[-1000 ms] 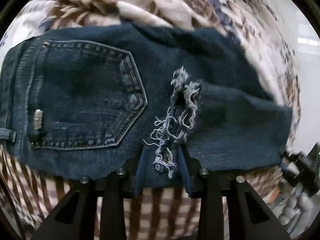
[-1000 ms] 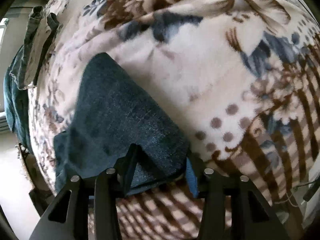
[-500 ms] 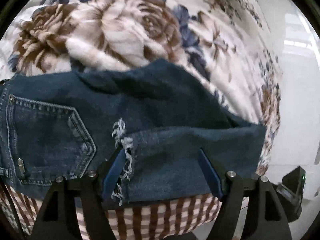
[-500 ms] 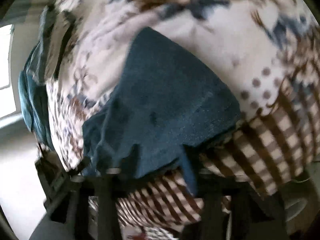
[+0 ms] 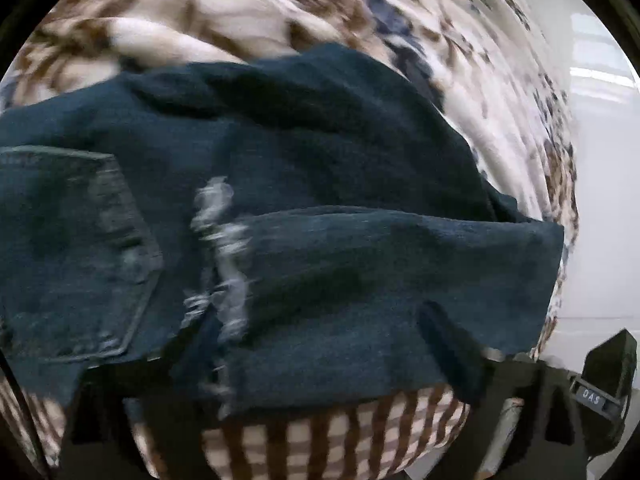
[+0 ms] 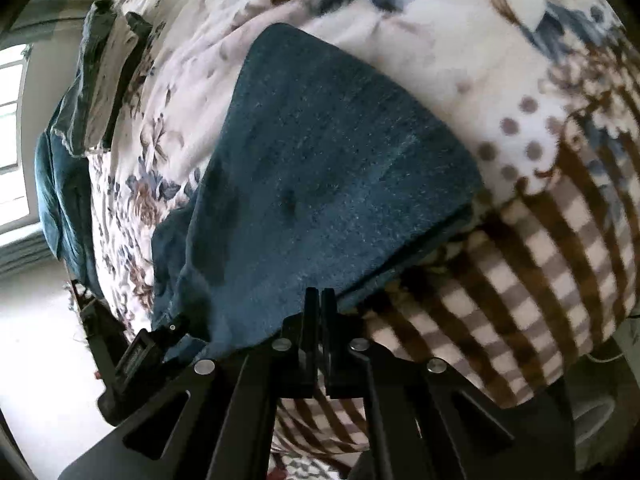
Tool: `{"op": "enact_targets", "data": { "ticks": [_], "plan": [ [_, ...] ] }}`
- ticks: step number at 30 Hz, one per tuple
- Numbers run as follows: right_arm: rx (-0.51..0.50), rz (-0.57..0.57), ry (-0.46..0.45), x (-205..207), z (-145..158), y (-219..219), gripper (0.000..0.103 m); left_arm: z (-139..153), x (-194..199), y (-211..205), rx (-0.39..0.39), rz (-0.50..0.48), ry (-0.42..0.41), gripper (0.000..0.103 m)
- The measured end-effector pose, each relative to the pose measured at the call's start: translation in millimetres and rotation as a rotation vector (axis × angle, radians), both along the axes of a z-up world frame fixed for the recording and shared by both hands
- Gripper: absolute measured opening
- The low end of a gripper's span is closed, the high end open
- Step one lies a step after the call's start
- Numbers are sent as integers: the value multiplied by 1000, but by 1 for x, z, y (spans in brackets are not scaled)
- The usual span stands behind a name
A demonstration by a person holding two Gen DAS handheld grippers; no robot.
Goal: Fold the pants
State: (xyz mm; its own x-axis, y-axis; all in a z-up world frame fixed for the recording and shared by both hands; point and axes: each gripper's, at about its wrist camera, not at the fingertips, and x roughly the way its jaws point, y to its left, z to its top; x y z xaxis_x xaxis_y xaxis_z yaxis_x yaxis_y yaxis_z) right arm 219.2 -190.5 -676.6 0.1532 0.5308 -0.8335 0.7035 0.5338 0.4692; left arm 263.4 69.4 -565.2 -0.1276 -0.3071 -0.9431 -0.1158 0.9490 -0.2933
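Dark blue jeans (image 5: 320, 140) lie folded on a floral blanket, with a back pocket (image 5: 72, 248) at the left and a frayed rip (image 5: 224, 248) near the middle. My left gripper (image 5: 316, 316) hovers just over the top layer. Its jaws are opening wide and its blue pads (image 5: 448, 344) do not press the denim that lies between them. In the right wrist view the jeans (image 6: 320, 160) show as a plain folded panel. My right gripper (image 6: 320, 294) is at its near edge, jaws closing almost together, with that edge of the denim pinched between the tips.
The floral blanket (image 6: 440, 40) has a brown checked border (image 6: 540, 280) along the near bed edge. Other clothes (image 6: 100, 72) and a teal cloth (image 6: 52, 200) lie at the far left. Pale floor (image 5: 592, 200) lies beyond the bed. A black box (image 5: 608, 376) sits at lower right.
The left jaws spread from a narrow hold at the frayed hem to wide apart, letting the denim go. The right jaws closed from straddling the jeans' edge to nearly together.
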Motion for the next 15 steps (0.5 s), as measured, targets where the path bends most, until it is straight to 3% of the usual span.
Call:
{"op": "enact_targets", "data": {
  "ticks": [2,7,11,15],
  "plan": [
    [-12,-19,23,2,-6,-3,16,-7,3,-6,38,-12,13,103],
    [-17,-61,39,0,-7,-10,21,-22,8,-6,71,26,46,103],
    [-39,-71,62,-5,-5,-14,54,-33,16,-14,141,26,98,103],
    [-37,-105,54,-10,-7,-24,55,-36,26,-19,186,47,158,103]
  ]
}}
